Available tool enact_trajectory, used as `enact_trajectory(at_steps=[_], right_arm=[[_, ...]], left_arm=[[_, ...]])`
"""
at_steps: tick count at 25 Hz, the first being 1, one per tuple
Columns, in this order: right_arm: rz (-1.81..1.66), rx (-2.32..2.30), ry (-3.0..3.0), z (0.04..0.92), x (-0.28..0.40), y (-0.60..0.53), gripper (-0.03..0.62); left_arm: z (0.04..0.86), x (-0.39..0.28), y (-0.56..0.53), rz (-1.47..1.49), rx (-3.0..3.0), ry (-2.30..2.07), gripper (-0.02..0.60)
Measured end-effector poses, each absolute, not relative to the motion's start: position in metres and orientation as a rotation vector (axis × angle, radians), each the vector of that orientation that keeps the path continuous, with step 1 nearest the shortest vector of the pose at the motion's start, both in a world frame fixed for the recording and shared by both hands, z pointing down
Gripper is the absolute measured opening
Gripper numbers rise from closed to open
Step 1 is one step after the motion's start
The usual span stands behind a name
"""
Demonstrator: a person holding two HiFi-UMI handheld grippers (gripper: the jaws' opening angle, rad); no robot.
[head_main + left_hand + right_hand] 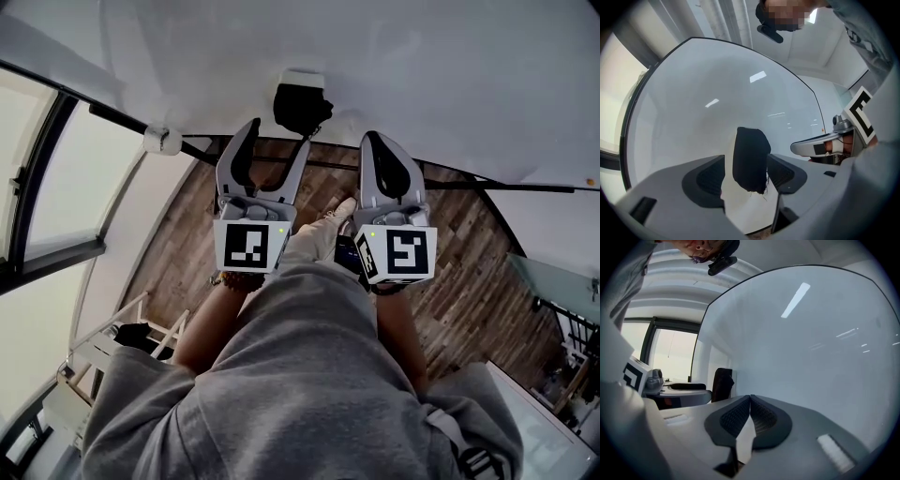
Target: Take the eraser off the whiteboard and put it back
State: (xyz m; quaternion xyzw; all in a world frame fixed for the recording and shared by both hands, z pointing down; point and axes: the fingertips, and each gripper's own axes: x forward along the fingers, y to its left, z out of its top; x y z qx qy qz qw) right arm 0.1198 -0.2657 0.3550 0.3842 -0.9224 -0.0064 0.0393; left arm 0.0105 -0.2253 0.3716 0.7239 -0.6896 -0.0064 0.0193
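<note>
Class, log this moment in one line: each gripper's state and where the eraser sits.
left gripper: open, jaws either side of black block eraser | eraser: on glossy white whiteboard | right gripper: shut, empty

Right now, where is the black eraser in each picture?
Head view: the eraser is top middle, on the whiteboard, just past the left gripper.
Left gripper view: the eraser is low middle, between that gripper's open jaws.
Right gripper view: the eraser is left of middle, beside the left gripper's tip.
Shared landmark: the whiteboard, behind the eraser in all three.
</note>
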Motion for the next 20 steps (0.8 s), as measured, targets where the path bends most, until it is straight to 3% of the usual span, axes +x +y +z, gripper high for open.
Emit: enact_trajectory(at_steps=[20], right_arm=[[0.001, 1.251, -2.828, 0.350, 0.155, -0.291, 0.014]], left_arm=[[0.371, 0.011, -0.248, -0.027, 2.214, -2.202, 0.314]])
